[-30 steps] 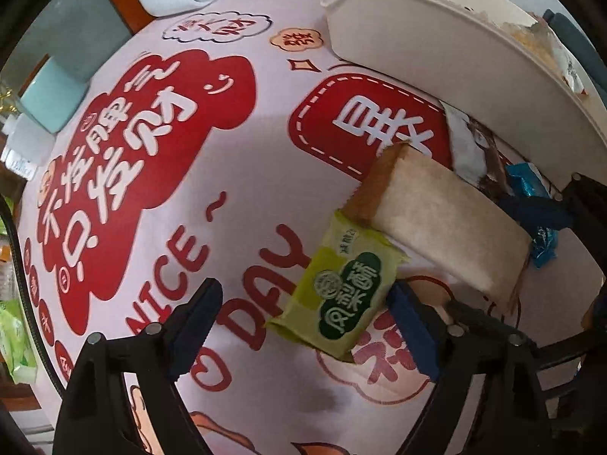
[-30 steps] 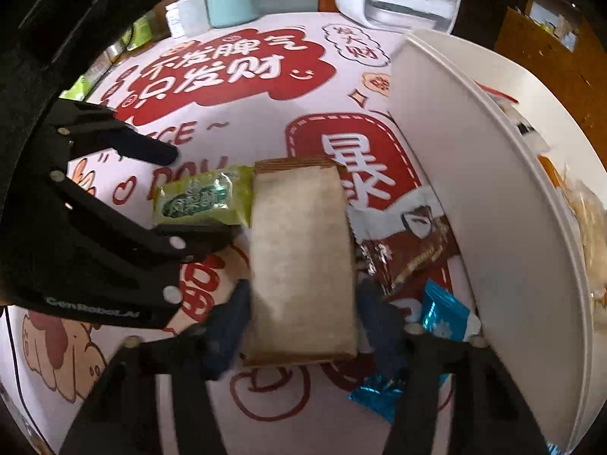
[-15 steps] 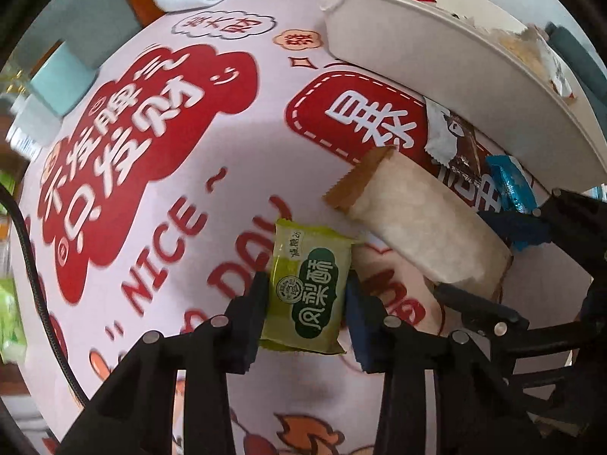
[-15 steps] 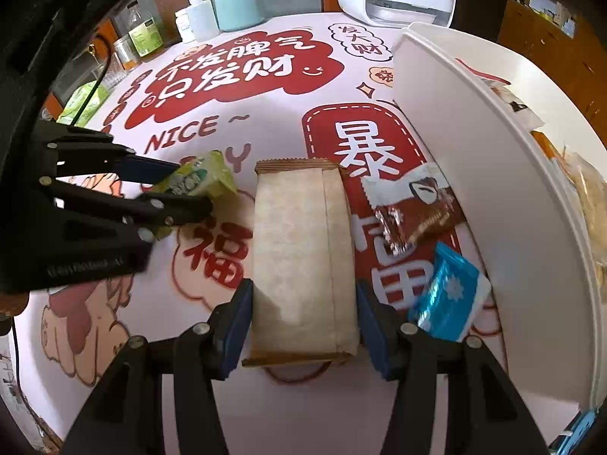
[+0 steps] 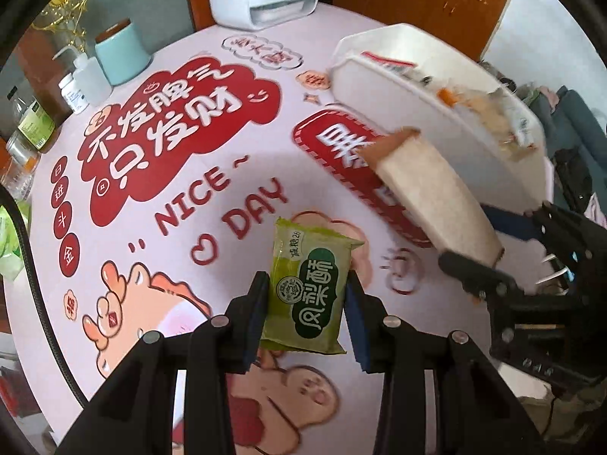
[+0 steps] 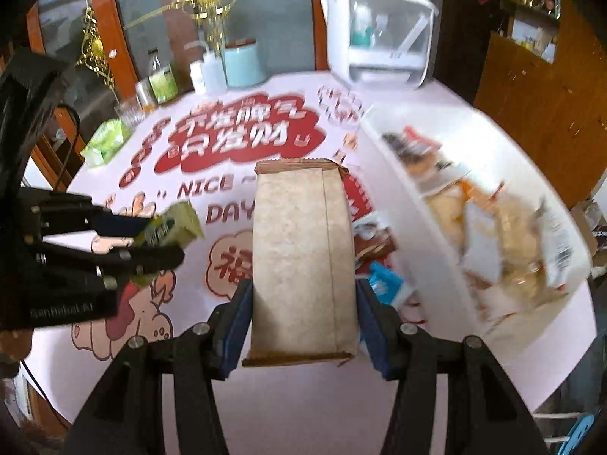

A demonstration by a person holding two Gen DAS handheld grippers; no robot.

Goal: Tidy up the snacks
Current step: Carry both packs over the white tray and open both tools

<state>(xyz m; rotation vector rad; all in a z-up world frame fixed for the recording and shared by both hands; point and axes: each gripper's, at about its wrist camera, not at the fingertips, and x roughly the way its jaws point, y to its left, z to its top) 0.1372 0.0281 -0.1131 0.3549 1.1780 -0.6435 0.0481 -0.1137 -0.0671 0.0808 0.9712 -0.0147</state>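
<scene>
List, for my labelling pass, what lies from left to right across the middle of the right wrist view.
Left gripper with the green snack in its jaws → tan packet → brown wrapper → white bin of snacks.

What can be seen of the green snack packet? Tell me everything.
The green snack packet is a small, flat, glossy wrapper, light green with a dark green panel of white characters and a round logo, its ends crimped. It is clamped by its long sides between the blue pads of the left gripper, lifted clear of the printed tablecloth, touching nothing else.
</scene>
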